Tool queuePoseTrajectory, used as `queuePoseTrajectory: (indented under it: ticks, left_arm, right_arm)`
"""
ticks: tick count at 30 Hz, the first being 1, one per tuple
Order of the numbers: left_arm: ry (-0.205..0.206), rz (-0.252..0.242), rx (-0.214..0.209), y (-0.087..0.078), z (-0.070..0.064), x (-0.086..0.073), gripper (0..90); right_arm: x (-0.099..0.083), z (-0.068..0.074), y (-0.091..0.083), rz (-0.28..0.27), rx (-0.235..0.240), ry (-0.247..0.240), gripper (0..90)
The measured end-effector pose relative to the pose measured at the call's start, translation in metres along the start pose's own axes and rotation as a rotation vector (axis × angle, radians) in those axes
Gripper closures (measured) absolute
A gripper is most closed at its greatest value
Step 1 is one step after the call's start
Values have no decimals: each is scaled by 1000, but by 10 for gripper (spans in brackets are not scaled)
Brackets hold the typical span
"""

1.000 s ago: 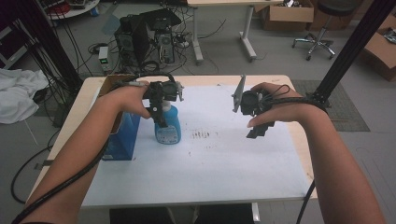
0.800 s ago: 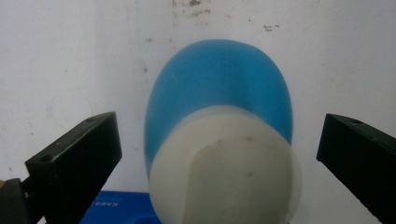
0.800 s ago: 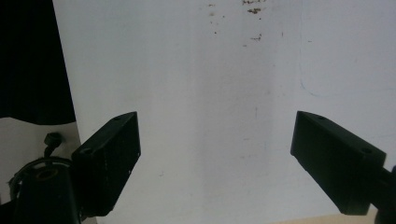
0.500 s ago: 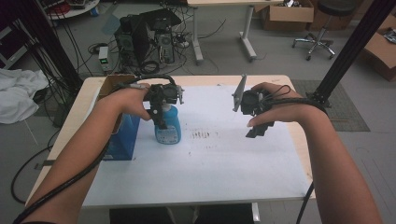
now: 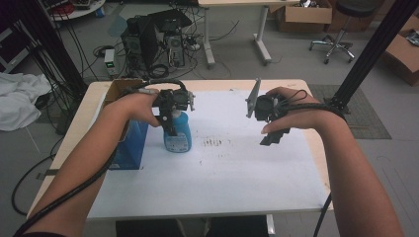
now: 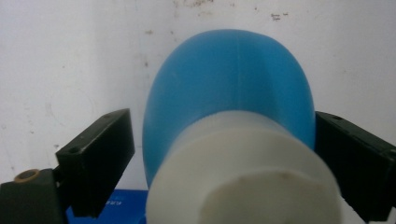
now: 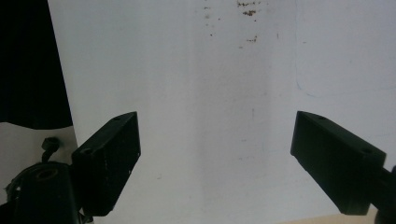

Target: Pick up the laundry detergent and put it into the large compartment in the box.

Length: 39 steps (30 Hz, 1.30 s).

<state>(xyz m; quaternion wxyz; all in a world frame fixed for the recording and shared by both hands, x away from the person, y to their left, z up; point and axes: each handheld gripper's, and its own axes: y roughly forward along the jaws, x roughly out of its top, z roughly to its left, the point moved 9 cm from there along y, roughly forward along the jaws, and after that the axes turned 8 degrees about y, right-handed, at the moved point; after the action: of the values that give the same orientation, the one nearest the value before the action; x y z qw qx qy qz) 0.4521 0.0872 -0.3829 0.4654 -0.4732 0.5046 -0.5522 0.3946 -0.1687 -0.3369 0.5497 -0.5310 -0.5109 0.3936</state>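
From the high view, the blue bottle (image 5: 178, 132) stands up straight on the white bench (image 5: 237, 177), just beside the blue box (image 5: 129, 148). The left hand-held gripper (image 5: 169, 118) is down over the bottle's top, so the grab looks begun, but the lift is not done. The right hand-held gripper (image 5: 269, 123) hangs well apart from the bottle. In the left gripper view, the jaws sit wide on both sides of the bottle (image 6: 233, 107); its white cap (image 6: 243, 177) points up at the camera. In the right gripper view, the jaws are wide with nothing between them.
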Motion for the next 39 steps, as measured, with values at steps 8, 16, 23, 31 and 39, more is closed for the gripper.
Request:
queuePoseTrajectory:
  ticks: [8, 16, 23, 31, 39]
  left_arm:
    - [2, -2, -6, 0, 1, -1, 156]
    - [1, 5, -10, 0, 1, -1, 196]
    - [0, 11, -20, 1, 1, -3, 229]
    - [7, 12, -20, 0, 1, -3, 258]
    - [8, 10, -26, 1, 0, -2, 305]
  right_arm:
    - [1, -1, 1, -1, 1, 0, 161]
    - [1, -1, 0, -2, -2, 8, 161]
    - [0, -1, 0, -2, -4, 3, 161]
    - [-1, -2, -1, 0, -5, 7, 161]
    - [-2, -1, -2, -7, -8, 21, 162]
